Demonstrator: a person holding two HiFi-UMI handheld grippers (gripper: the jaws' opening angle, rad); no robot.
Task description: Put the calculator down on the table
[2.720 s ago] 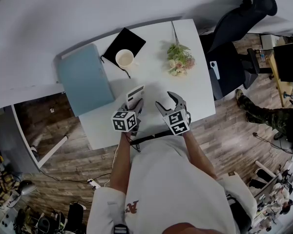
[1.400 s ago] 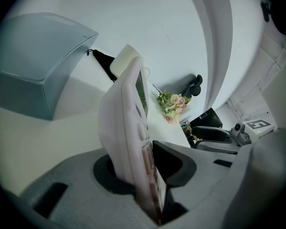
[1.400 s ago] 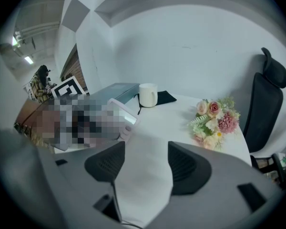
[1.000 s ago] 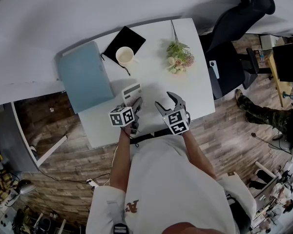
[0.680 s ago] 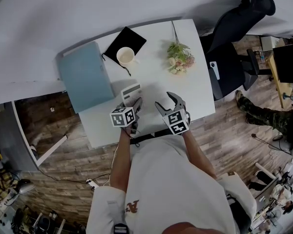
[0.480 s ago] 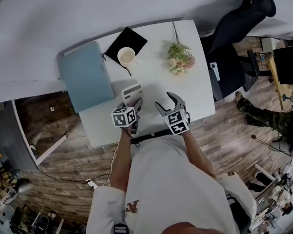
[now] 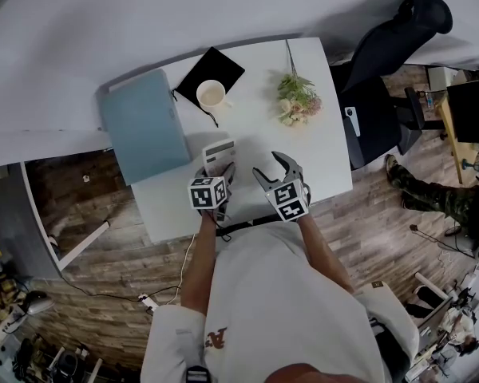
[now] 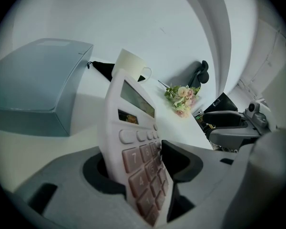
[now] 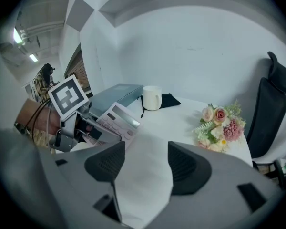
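The pale calculator (image 7: 219, 153) with pinkish keys rests on the white table (image 7: 251, 126), its display end toward the cup. In the left gripper view the calculator (image 8: 133, 128) leans between the jaws, its near end low in the gap. My left gripper (image 7: 215, 171) has just been opening its jaws, and they stand apart around that end without clamping it. To its right, my right gripper (image 7: 271, 166) hovers open over bare table with nothing between its pads (image 9: 186, 168). The right gripper view shows the calculator (image 9: 118, 117) under the left gripper.
A light blue box (image 7: 144, 126) lies at the table's left. A white cup (image 7: 211, 94) stands by a black pouch (image 7: 217, 65) at the back. A small flower bunch (image 7: 298, 98) lies at the right. A black office chair (image 7: 387, 50) stands past the right edge.
The calculator, first held tilted up, has come down flatter onto the table. The left gripper's cube has shifted slightly right and rolled. The right gripper has stayed where it was.
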